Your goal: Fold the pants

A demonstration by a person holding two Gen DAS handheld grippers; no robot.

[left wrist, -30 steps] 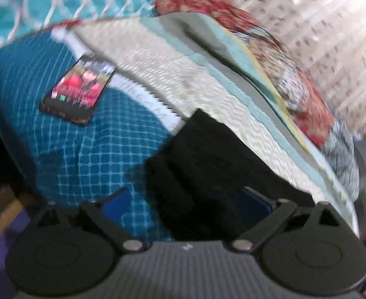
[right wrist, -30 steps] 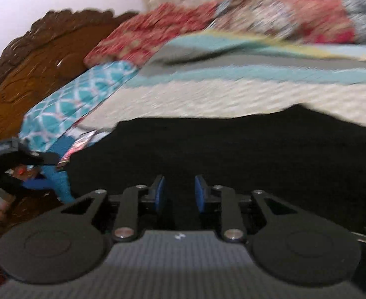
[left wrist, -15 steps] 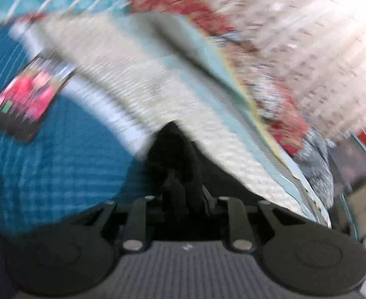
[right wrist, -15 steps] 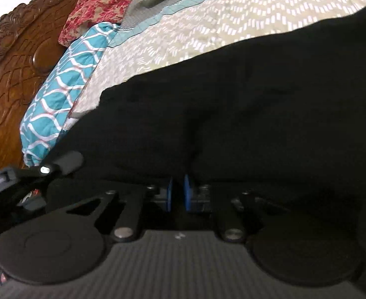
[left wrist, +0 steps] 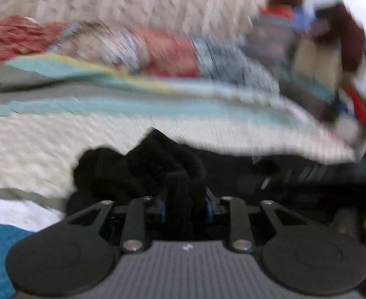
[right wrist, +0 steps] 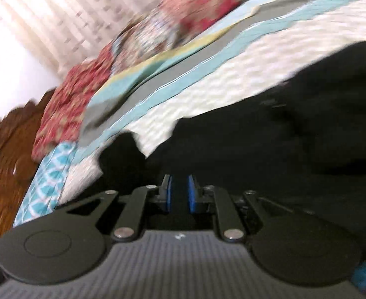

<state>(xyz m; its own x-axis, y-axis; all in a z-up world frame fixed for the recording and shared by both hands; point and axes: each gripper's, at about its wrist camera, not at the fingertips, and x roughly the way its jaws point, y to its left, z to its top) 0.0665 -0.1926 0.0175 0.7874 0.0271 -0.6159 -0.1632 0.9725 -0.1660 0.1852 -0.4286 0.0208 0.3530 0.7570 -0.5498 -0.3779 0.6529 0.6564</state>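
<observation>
Since a second ago the phone has left the left view. The left hand-held gripper, jaws opening, pinches a bunched fold of the black pants on the bed. Only the right view shows the headboard; the right hand-held gripper, jaws opening slightly, has pants cloth between its pads.

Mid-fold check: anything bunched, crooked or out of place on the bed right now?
Yes. The black pants are wadded into a lump at the left hand-held gripper, which pinches a thick fold as its jaws ease open. The right hand-held gripper also has black cloth between its pads. Blur hides finer detail.
</observation>
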